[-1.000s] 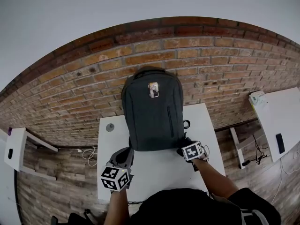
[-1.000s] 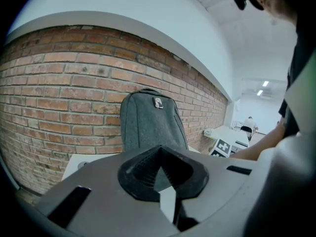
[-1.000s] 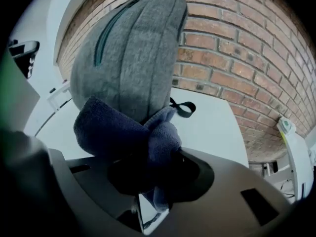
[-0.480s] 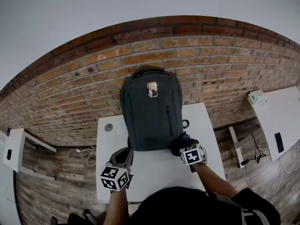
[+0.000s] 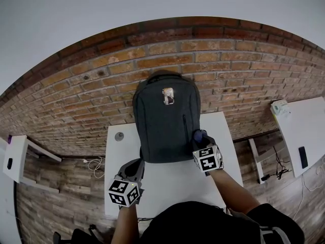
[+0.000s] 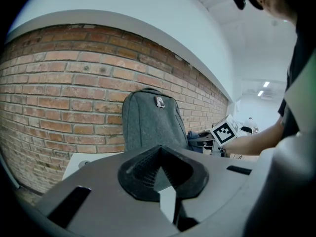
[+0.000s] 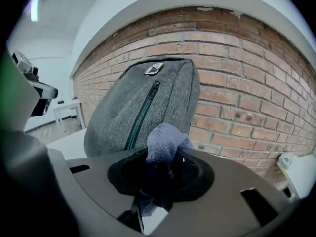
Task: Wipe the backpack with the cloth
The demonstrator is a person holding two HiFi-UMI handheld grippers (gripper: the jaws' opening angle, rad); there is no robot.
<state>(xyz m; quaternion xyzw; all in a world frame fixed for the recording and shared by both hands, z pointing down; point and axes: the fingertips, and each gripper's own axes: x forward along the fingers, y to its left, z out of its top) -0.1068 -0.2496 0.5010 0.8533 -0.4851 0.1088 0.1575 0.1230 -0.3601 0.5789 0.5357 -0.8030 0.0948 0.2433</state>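
White table [image 5: 167, 181], upright grey backpack [image 5: 165, 118], small round object [image 5: 119, 136]

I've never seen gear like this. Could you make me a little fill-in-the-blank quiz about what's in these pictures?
The backpack stands upright against a ___ wall. The right gripper is shut on the cloth, and the left gripper holds ___. The table under the backpack is ___ in colour. Missing words: brick; nothing; white.

Prob. office/lab space: white desks [image 5: 167, 182] w/ brick wall [image 5: 101, 80], wood floor [image 5: 66, 187].
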